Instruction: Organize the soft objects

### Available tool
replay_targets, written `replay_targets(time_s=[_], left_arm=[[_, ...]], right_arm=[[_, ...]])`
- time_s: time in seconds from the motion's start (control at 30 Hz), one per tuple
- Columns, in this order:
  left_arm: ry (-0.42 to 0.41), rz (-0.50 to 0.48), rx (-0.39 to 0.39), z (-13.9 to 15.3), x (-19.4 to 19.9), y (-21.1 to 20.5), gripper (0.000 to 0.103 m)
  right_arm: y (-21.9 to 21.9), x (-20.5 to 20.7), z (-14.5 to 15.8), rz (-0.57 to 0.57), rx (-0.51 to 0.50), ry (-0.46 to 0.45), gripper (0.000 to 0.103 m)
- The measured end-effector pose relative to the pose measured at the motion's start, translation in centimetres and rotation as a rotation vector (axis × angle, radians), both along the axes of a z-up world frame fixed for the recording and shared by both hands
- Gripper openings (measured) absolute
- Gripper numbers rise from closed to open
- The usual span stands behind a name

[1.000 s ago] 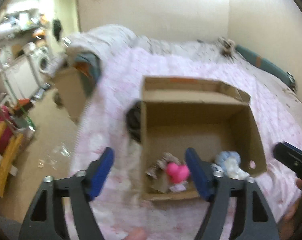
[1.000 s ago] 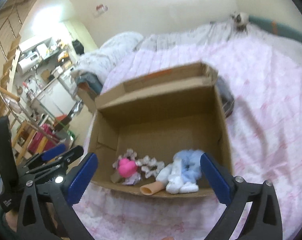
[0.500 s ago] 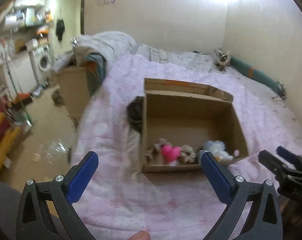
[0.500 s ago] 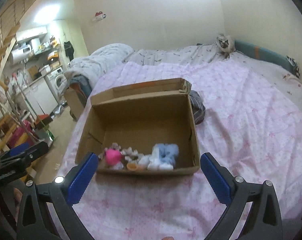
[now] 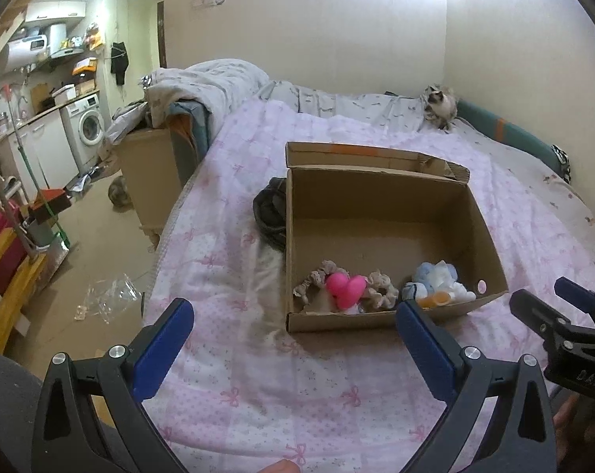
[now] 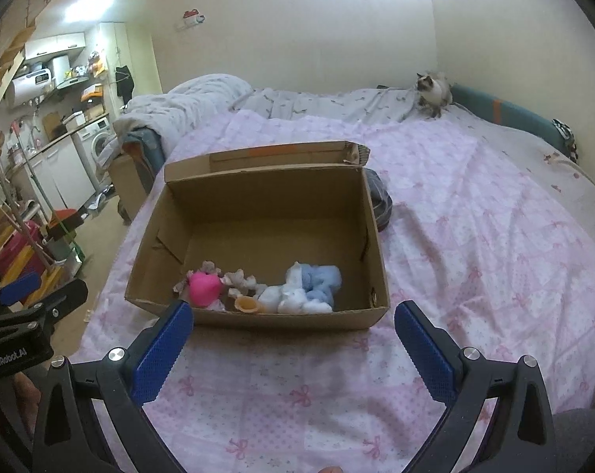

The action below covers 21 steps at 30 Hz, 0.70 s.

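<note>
the cardboard box is sitting on the bed, open at the top, and all the soft things are lying along its near wall: a pink plush with lacy beige scrunchies around it toward the left corner, a blue and white fluffy bundle to the right of them, and a small orange piece tucked against the wall between the two groups. the row is running side to side across both wrist views, parallel to the near wall.

the left gripper is hovering over the bedspread just short of that wall, its jaws having just been opening, now spread wide with nothing between them. the right gripper is hanging likewise in front of the box, jaws released and empty, no pad touching cardboard or cloth.

from the left gripper the pink plush is lying ahead and slightly right; from the right gripper the blue and white bundle is lying almost straight ahead, just over the wall. so the left hand seems nearer the pink group, the right nearer the fluffy one. any reach, i judge, would have to be going forward and down over the wall, which is partly hiding the lowest pieces.
</note>
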<state>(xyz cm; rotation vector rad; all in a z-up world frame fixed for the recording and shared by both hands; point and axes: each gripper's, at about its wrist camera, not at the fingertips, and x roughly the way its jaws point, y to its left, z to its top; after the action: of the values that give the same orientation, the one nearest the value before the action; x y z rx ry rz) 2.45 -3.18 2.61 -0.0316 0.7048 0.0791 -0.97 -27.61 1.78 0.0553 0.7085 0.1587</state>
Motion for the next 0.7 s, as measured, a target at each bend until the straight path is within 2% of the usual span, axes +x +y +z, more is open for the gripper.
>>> replay_targets(time_s=[0.33, 0.7], left_arm=[[-0.001, -0.051, 0.006, -0.1, -0.2, -1.1, 0.102], [0.016, -0.040, -0.006, -0.4, 0.1, -0.9, 0.102]], right_arm=[[0.7, 0.2, -0.5, 0.019, -0.012, 0.024, 0.103], [0.6, 0.4, -0.7, 0.016, -0.005, 0.043, 0.103]])
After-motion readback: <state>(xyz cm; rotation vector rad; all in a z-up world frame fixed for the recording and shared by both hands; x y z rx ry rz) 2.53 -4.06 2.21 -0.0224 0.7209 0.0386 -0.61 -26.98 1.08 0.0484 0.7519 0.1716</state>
